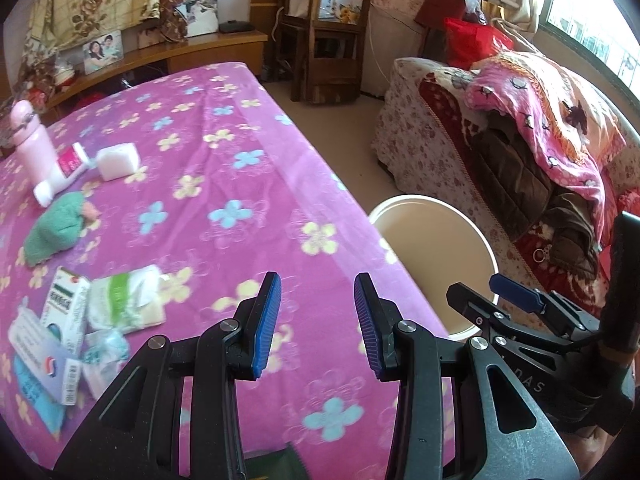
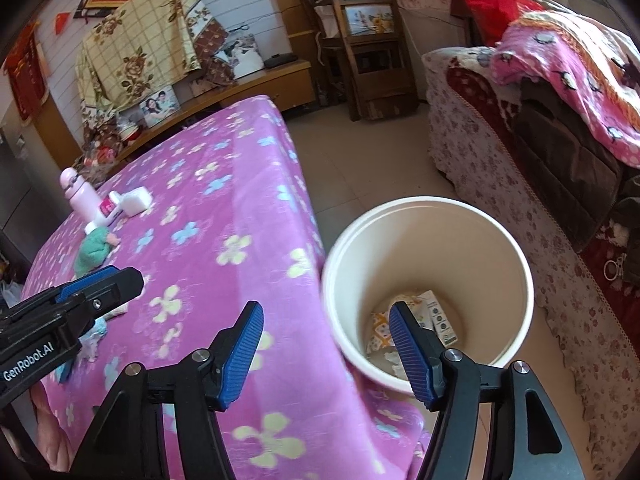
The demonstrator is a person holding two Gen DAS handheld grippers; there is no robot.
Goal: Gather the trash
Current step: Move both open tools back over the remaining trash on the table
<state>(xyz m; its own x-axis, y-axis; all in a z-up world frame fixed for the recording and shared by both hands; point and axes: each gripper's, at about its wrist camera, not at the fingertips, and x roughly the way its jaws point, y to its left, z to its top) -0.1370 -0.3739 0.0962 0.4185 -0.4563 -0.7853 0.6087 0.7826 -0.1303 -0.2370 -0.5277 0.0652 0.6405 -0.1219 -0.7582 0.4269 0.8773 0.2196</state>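
I saw the purple flower-patterned tabletop (image 1: 224,184) carrying wrappers (image 1: 120,300), the round cream plastic bin (image 2: 428,280) beside it already holding packets (image 2: 436,316). My left gripper (image 1: 318,324) and right gripper (image 2: 326,354) hung with jaws parted, empty.

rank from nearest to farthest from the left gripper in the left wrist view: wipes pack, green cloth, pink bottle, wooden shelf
From the left gripper:
1. wipes pack, on the table just to its left
2. green cloth, farther left and back
3. pink bottle, at the table's far left
4. wooden shelf, across the room against the wall
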